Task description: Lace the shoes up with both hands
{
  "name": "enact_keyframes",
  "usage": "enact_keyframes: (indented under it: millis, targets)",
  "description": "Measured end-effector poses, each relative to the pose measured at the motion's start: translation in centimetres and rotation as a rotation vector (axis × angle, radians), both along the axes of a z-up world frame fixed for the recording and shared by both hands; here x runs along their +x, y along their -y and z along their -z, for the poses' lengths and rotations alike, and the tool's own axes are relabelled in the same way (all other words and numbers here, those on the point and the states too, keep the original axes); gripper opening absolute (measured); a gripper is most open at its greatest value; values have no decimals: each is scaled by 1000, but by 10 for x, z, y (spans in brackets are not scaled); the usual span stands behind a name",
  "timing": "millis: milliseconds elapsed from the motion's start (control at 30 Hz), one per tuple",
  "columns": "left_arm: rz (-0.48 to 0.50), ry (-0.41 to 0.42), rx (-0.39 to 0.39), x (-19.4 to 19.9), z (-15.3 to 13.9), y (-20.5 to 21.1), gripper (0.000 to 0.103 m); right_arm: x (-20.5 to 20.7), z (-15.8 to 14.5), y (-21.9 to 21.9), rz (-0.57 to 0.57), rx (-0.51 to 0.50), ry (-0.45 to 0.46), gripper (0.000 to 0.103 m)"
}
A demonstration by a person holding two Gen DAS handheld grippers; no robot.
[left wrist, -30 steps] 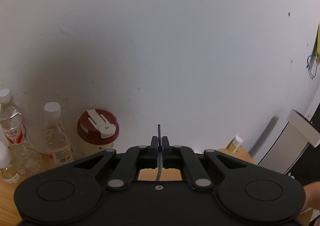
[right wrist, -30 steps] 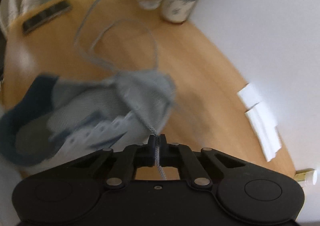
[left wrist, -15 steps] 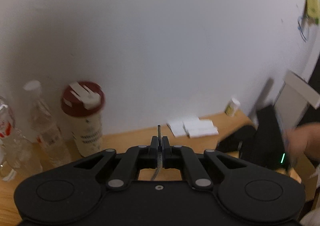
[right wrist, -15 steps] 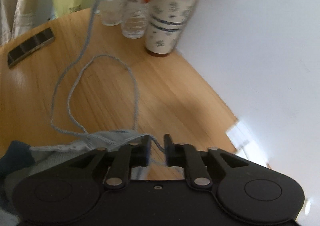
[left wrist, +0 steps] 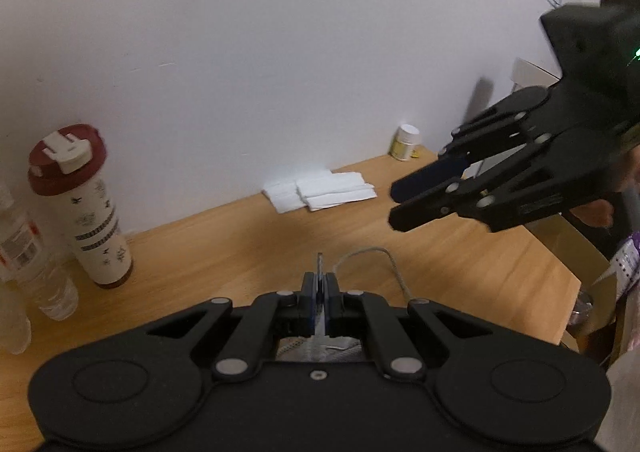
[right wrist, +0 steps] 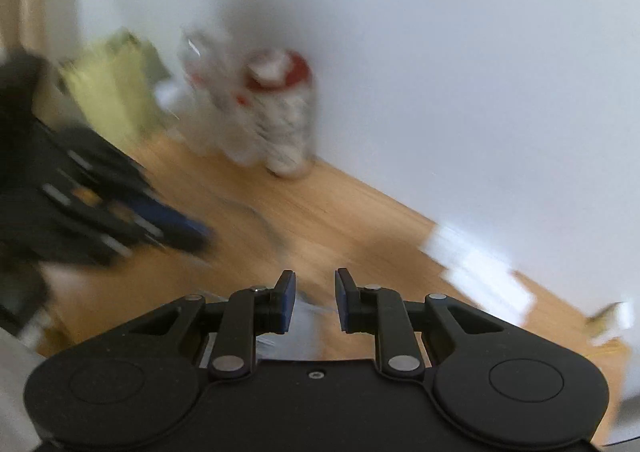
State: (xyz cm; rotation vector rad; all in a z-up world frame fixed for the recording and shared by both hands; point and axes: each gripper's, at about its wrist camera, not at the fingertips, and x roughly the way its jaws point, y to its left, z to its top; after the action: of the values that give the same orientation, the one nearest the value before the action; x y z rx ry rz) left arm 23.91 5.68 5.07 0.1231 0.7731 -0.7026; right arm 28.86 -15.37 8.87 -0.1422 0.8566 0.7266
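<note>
My left gripper (left wrist: 320, 284) is shut on the grey shoelace, whose dark tip (left wrist: 319, 263) sticks up between the pads. A loop of the shoelace (left wrist: 394, 266) lies on the wooden table just beyond. A bit of the grey shoe (left wrist: 320, 350) shows under the left gripper's frame. My right gripper (right wrist: 315, 298) is open and empty; it also shows in the left wrist view (left wrist: 416, 198), raised above the table at the right. The right wrist view is blurred; the left gripper (right wrist: 120, 220) shows there at the left.
A red-lidded patterned tumbler (left wrist: 82, 208) and clear water bottles (left wrist: 28, 256) stand at the left by the white wall. Folded white tissues (left wrist: 320, 192) and a small white-capped jar (left wrist: 406, 142) lie near the wall. The table edge (left wrist: 568, 292) runs at the right.
My right gripper has let go of the lace, opened and lifted up and away from the shoe. My left gripper has tilted down toward the table, still holding the lace.
</note>
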Motion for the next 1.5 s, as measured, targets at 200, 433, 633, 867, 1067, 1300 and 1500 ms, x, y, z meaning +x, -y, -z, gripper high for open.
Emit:
enact_keyframes:
  millis: [200,433,633,867,1067,1300,1500]
  targets:
    - [22,20,-15,-7,-1,5,3,-16,-9,-7,24,166,-19,24]
    - [48,42,-12,-14,-3,11,3,-7,6,-7,72,271,-110,23]
    - [34,48,2,-19,-4,13,8,-9,13,-8,120,317,-139,2]
    - [44,44,-42,-22,2,8,3,-9,17,-6,159,365,-182,2]
    - [30,28,-49,-24,3,6,3,-11,19,-3,163,347,-196,3]
    - [39,49,37,-27,11,9,3,-25,23,-4,197,199,-133,14]
    - [92,20,78,-29,29,7,3,-32,60,-30,196,-8,-246,41]
